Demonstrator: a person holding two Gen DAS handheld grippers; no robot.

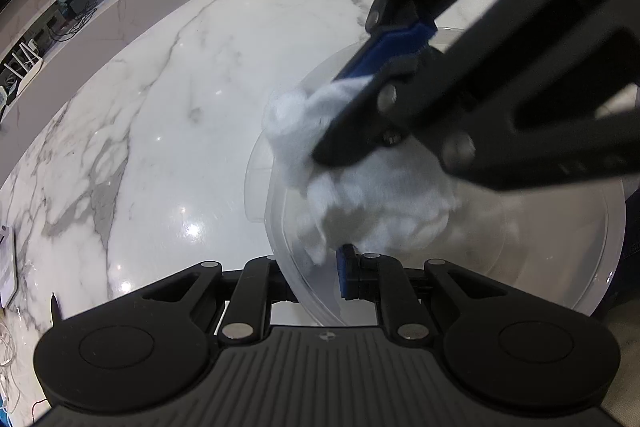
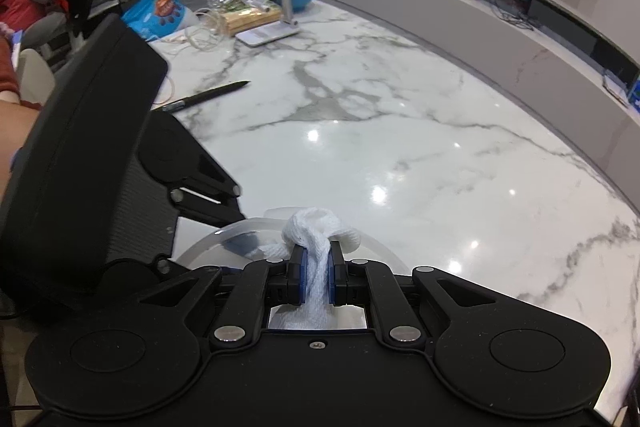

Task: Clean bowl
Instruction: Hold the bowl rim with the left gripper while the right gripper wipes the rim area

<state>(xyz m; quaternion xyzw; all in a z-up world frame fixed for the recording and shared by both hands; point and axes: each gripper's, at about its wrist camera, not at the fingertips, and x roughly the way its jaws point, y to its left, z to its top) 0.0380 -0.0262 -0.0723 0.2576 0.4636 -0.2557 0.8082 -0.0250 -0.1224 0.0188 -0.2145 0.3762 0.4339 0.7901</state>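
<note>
Wiping inside the clear bowl (image 1: 540,227) on the counter (image 1: 168,131) is best done slowly. The bowl's rim is pinched by the left tool (image 1: 320,279). The white cloth (image 2: 318,267) is squeezed tight by the right tool (image 2: 318,277) and should be pressed flat.

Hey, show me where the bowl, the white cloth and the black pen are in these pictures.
bowl (image 1: 600,227): left wrist view, bare clear wall at right.
white cloth (image 2: 318,223): right wrist view, bunched knot above the pads.
black pen (image 2: 208,94): right wrist view, middle of barrel.
</note>
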